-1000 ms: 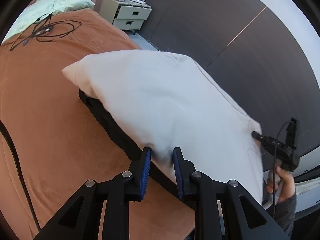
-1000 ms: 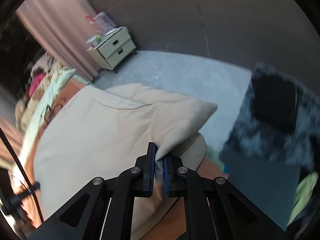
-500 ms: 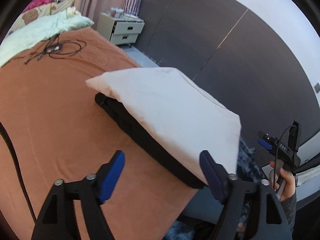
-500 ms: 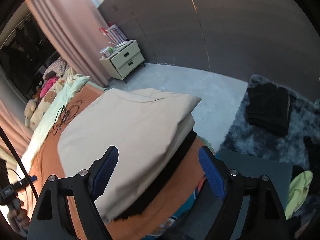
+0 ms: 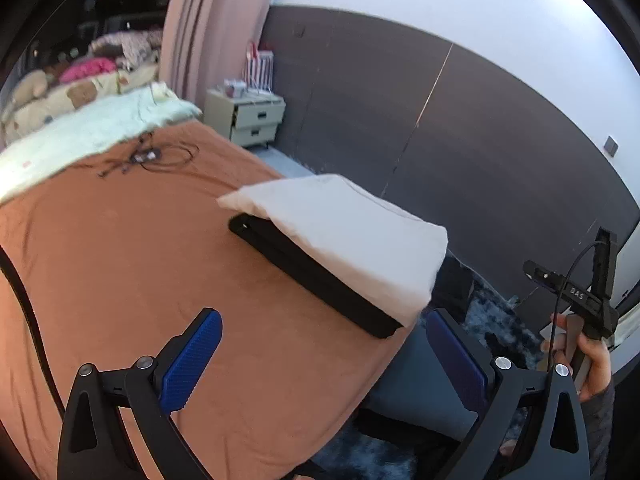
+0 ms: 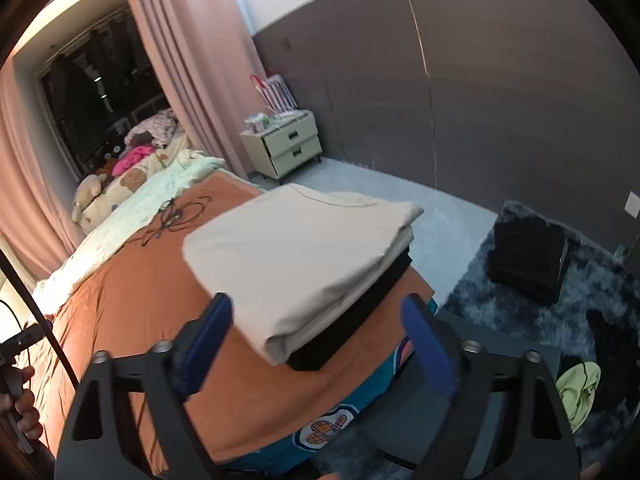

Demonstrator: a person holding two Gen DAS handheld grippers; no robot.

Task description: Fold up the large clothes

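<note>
Smooth cream folded garment [image 6: 304, 248] atop black slab-like stack [image 6: 352, 320] (orange bedspread [image 5: 120, 264]) — soft, rectangular.

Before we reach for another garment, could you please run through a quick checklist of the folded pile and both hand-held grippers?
1. Left hand-held gripper empty, jaws just opened: ok.
2. Right hand-held gripper empty, jaws just opened: ok.
3. Beige folded garment lies flat on black folded garment: ok.
4. Pile fully on the orange bedspread: ok, though near the corner.
5. Cables clear of the pile: ok.
6. Beige fold edges aligned: cannot tell.
</note>
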